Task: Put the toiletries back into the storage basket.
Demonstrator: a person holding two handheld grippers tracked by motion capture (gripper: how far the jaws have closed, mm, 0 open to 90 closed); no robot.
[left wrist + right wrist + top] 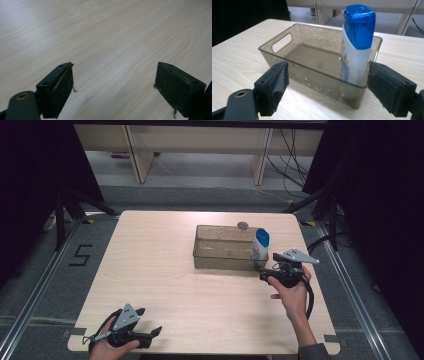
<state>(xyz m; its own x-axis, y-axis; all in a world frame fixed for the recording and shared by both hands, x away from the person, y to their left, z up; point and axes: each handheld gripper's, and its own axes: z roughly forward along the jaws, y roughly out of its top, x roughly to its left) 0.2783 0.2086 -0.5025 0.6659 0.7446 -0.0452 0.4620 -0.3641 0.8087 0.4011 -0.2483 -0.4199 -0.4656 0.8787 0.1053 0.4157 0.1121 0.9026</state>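
Note:
A smoky clear plastic bin [220, 260] stands on the right half of the wooden table [160, 270]. A white bottle with a blue cap [260, 245] stands upright inside the bin's right end. My right gripper [261, 271] is open just in front of that corner of the bin, apart from it. In the right gripper view the bin [312, 75] and the bottle [357, 47] lie just beyond the open right gripper [328, 87], nothing between its pads. My left gripper [150, 321] rests open at the near left edge; the left gripper [113, 85] faces bare wood.
A small grey round object [243, 225] lies just behind the bin. Dark stands and cables flank the table, and pale furniture legs rise beyond its far edge. Bare wood [105, 37] stretches ahead of the left gripper.

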